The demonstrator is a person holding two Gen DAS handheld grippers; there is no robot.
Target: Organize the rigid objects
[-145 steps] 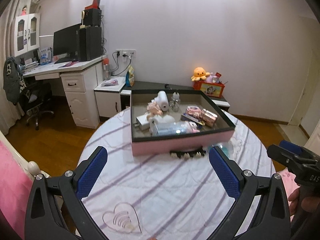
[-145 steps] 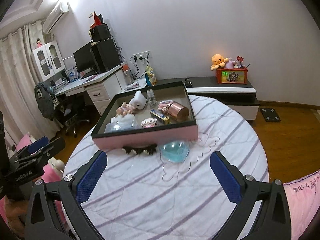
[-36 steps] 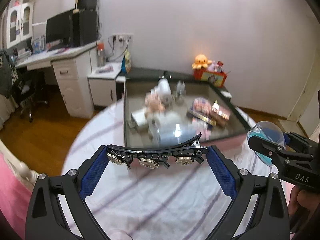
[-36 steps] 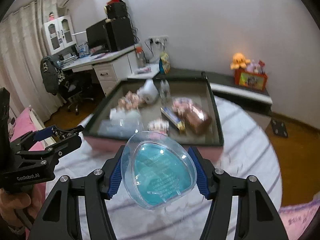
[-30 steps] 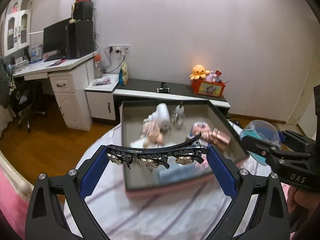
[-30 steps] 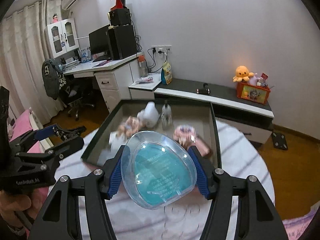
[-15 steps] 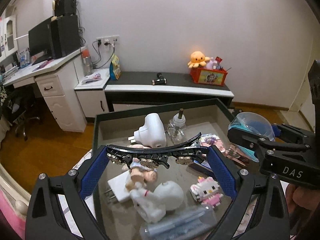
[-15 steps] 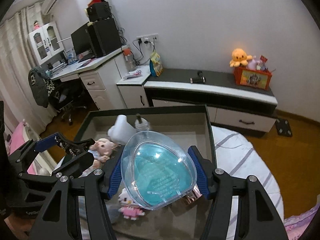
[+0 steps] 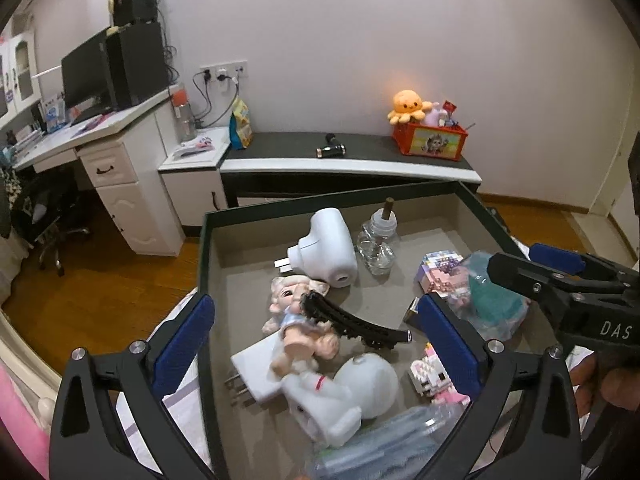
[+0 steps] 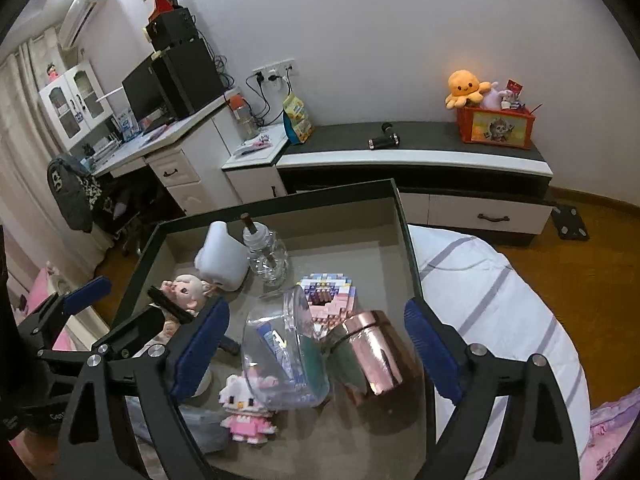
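Observation:
A black hair clip (image 9: 356, 322) lies in the dark-rimmed box (image 9: 208, 264), resting across a small doll (image 9: 298, 320). My left gripper (image 9: 316, 344) is open and empty just above it. A clear blue-lined case (image 10: 286, 350) sits tilted in the box between a pink brick cat figure (image 10: 246, 408) and a copper cup (image 10: 370, 356). My right gripper (image 10: 316, 348) is open around the case without holding it. The case also shows in the left wrist view (image 9: 492, 300).
The box also holds a white plug-in device (image 9: 330, 252), a small glass bottle (image 9: 376, 242), a white charger (image 9: 260, 368), a pastel brick model (image 10: 326, 290) and a white figure (image 9: 352, 392). The striped tablecloth (image 10: 480, 280) lies right of the box.
Both grippers opened. The hair clip dropped from my left gripper onto the doll, and the clear case dropped from my right gripper into the box.

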